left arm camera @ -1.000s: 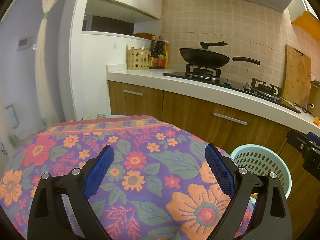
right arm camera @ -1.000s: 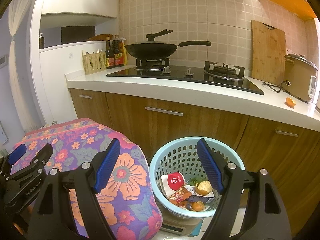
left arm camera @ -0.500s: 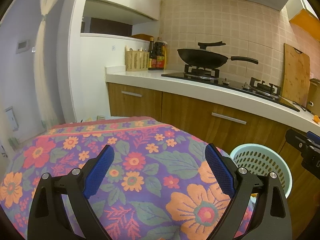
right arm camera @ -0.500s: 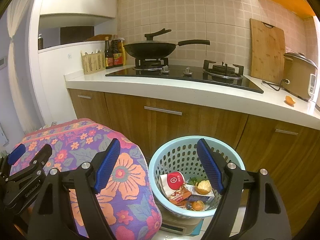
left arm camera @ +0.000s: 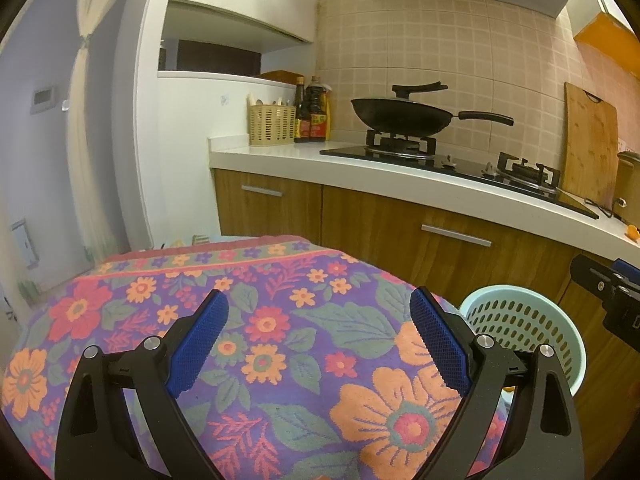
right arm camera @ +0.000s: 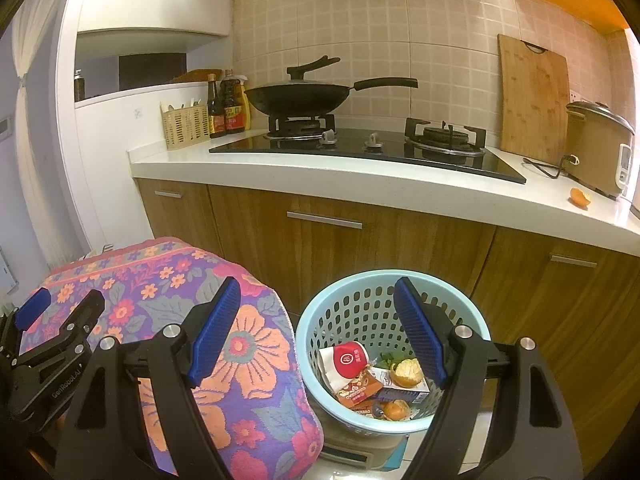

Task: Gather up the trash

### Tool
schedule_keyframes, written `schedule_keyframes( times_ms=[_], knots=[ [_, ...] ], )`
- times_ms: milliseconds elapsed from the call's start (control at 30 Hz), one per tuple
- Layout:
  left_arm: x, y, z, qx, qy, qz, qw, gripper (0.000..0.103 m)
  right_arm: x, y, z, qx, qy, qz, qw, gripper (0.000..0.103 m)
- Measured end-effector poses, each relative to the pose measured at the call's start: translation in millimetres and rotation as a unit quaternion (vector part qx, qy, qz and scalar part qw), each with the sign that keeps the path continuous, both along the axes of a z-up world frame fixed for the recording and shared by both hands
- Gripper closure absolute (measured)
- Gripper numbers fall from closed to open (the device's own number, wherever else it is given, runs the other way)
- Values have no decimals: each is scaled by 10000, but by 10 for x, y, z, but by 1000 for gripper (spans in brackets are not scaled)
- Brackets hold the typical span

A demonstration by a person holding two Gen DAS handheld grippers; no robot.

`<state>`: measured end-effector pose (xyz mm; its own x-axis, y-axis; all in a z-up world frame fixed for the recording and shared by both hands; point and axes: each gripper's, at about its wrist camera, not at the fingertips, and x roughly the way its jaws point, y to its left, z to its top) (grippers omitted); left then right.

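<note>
A light blue perforated basket [right arm camera: 352, 312] stands on the floor before the wooden cabinets and holds trash: a red-and-white paper cup [right arm camera: 346, 360], a snack wrapper [right arm camera: 358, 392], a carton [right arm camera: 404, 394] and orange peels [right arm camera: 406, 372]. It also shows in the left wrist view [left arm camera: 520, 320]. My right gripper [right arm camera: 318, 328] is open and empty, above the basket's left rim. My left gripper [left arm camera: 318, 340] is open and empty over the floral cloth [left arm camera: 280, 344]. An orange peel [right arm camera: 580, 197] lies on the counter near the rice cooker.
A white counter [right arm camera: 360, 184] carries a gas hob with a black wok [right arm camera: 298, 98], sauce bottles [right arm camera: 226, 104], a utensil basket [right arm camera: 184, 126], a leaning cutting board [right arm camera: 534, 100] and a rice cooker [right arm camera: 600, 148]. The floral-covered surface sits left of the basket.
Both views have shifted slightly, showing a bit more of the kitchen upward. Both grippers stay open and empty; the basket's contents have not moved.
</note>
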<state>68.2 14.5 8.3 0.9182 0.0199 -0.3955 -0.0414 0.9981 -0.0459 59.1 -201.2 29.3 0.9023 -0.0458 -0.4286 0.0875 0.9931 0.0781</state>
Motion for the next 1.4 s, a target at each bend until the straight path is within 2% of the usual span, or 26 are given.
schedule_keyframes(
  times_ms=[1400],
  knots=[
    [7, 27, -14, 66, -54, -35, 10000, 13, -58, 34, -8, 21, -28, -48, 10000, 28]
  ],
)
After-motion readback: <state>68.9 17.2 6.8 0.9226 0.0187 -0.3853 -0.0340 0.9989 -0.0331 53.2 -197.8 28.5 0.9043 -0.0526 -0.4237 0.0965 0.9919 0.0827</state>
